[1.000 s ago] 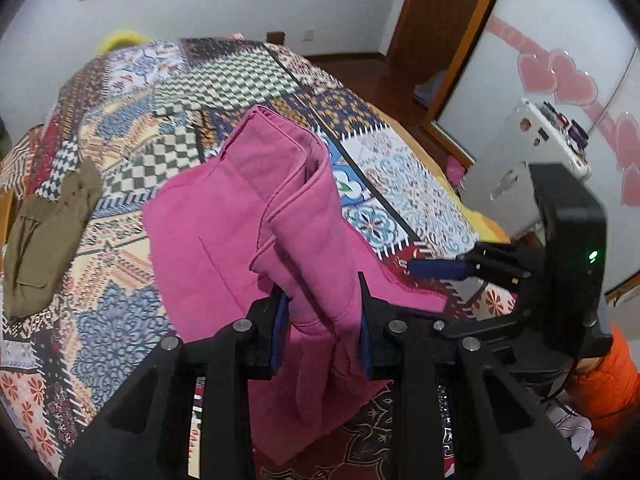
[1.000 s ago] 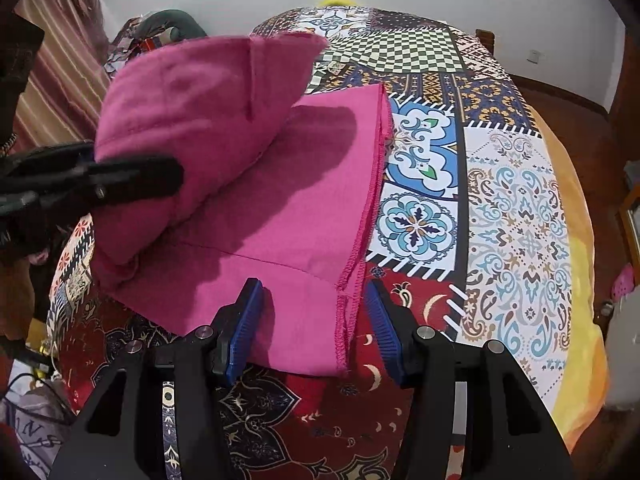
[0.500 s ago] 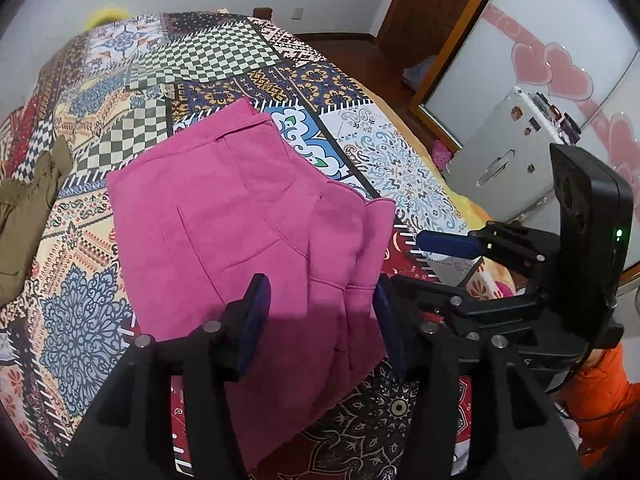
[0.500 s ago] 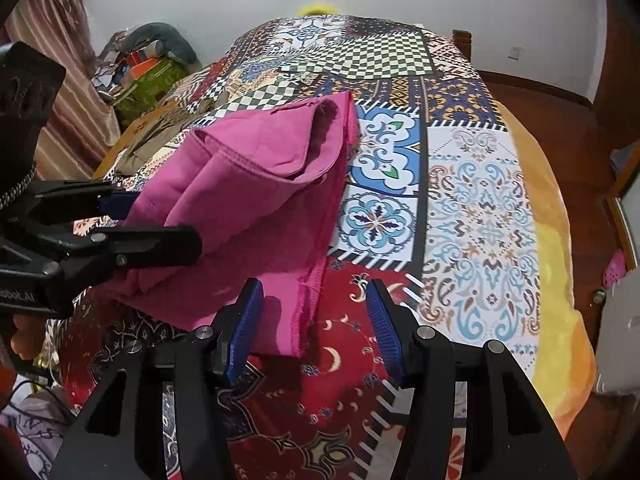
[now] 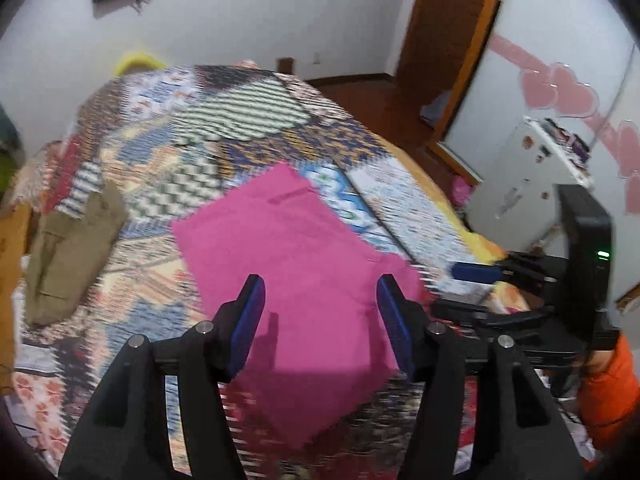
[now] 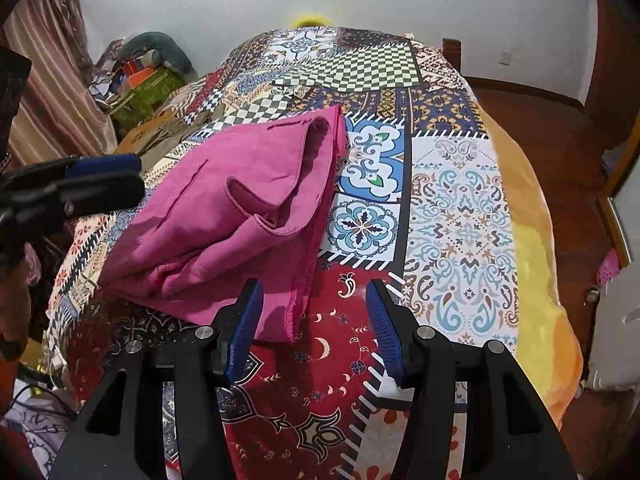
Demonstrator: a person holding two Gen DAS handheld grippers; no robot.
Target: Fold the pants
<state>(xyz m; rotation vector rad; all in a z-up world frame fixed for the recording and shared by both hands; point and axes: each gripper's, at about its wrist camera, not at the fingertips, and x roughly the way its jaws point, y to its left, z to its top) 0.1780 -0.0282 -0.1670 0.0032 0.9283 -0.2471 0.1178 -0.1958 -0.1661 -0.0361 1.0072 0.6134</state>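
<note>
Both grippers are seen empty above a bed where pink pants have been laid in a bundle. Nothing is held by the left gripper [image 5: 320, 312]: its blue pads are parted and opening wider, with only the cloth far below seen through the gap. Nothing is held by the right gripper [image 6: 312, 312] either; its pads are spread apart over the red patch of the quilt [image 6: 460, 208], just beside the hemmed edge of the pants [image 6: 240, 216].

The pants are shown lying on the patchwork quilt toward the near end of the bed, closer to its left side than its right in the right wrist view. The fold is loose, to judge by that view: the upper layers are puffed up, a leg opening gapes toward the far end of the bed, and the near layers are bunched and creased. A brown garment [image 5: 68, 248] is seen well apart, toward the far left edge of the bed. An orange sleeve [image 5: 608, 392] is visible behind the right gripper in the left wrist view, which is blurred.

A lopsided result is the likely risk here. If the next fold is made over trapped air and bunched layers, the bundle could slump open; if only the top layer is pinched, the stack could be dragged apart.
</note>
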